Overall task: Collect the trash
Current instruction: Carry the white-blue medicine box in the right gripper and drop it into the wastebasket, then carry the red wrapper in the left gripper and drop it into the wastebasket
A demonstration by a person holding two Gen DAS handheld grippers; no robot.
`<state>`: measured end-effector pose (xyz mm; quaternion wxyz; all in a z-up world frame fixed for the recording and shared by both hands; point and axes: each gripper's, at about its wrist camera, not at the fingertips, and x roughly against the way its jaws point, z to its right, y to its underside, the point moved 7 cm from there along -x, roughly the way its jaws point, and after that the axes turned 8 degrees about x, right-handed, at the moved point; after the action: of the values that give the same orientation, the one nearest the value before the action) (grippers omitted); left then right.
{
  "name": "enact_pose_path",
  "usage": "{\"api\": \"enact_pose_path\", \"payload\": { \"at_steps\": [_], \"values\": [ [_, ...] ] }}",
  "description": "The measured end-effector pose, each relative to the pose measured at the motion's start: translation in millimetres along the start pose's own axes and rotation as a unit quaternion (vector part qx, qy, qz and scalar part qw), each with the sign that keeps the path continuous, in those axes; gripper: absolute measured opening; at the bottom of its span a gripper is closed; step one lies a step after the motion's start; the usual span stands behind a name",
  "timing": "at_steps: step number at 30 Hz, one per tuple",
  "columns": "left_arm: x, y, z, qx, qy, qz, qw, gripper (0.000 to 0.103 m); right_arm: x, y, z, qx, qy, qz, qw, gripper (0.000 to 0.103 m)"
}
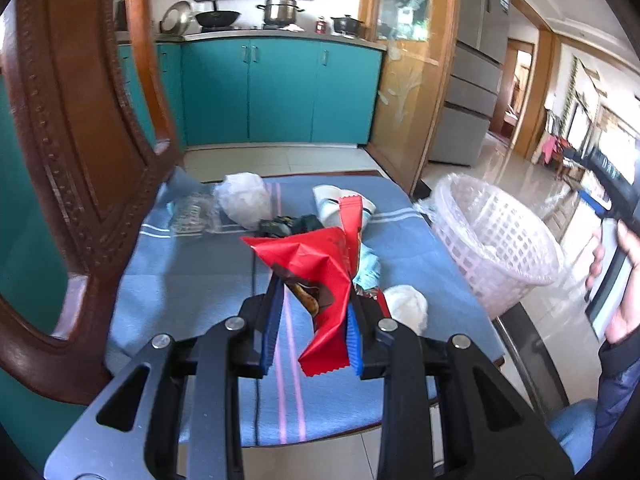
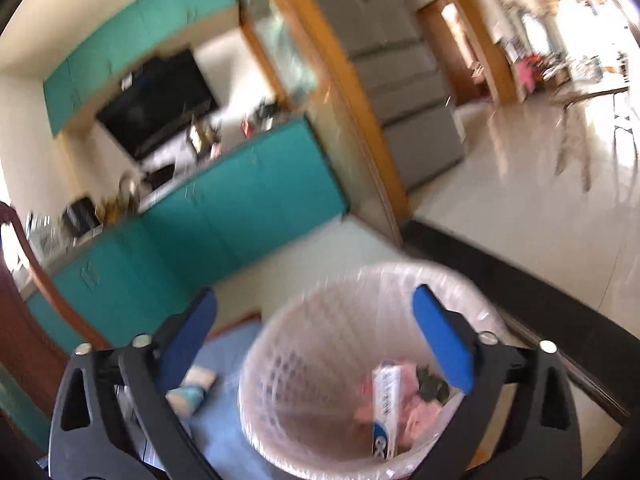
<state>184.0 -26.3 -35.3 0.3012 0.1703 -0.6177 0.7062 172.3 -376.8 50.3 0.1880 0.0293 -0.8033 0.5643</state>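
My left gripper (image 1: 314, 300) is shut on a red snack wrapper (image 1: 320, 276) and holds it above the blue cloth (image 1: 180, 280) on the table. More trash lies beyond: a crumpled white bag (image 1: 244, 198), a clear packet (image 1: 192, 212), a dark wrapper (image 1: 288, 224), a white cup (image 1: 336, 204) and a white wad (image 1: 408, 306). The white lined basket (image 1: 496, 240) stands at the table's right edge. My right gripper (image 2: 316, 344) is open and empty above the basket (image 2: 288, 344), which holds a toothpaste box (image 2: 386, 408) and pink scraps (image 2: 416, 408). The right wrist view is blurred.
A carved wooden chair back (image 1: 80, 160) rises close on the left. Teal cabinets (image 1: 280, 88) with pots stand behind the table. A grey fridge (image 1: 472, 80) and a tiled floor (image 2: 520, 200) lie to the right. The right hand and its gripper handle (image 1: 616, 216) show at the right edge.
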Motion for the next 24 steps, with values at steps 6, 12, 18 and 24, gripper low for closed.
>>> {"api": "enact_pose_path", "payload": {
  "at_steps": [6,12,18,24],
  "values": [
    [-15,2,52,-0.025,0.038,-0.018,0.9988,0.029,-7,5,17,-0.024,0.002,-0.02,1.0,0.098],
    [-50,-25,164,-0.053,0.107,-0.031,0.9923,0.031,6,0,24,-0.042,0.02,0.007,0.999,0.098],
    [-97,-51,258,-0.067,0.119,-0.033,0.9901,0.092,10,-2,41,-0.073,0.029,0.017,0.997,0.098],
    [-85,-32,204,-0.036,0.092,-0.045,0.9941,0.092,10,-3,34,-0.055,0.015,0.01,0.998,0.098]
  ]
}}
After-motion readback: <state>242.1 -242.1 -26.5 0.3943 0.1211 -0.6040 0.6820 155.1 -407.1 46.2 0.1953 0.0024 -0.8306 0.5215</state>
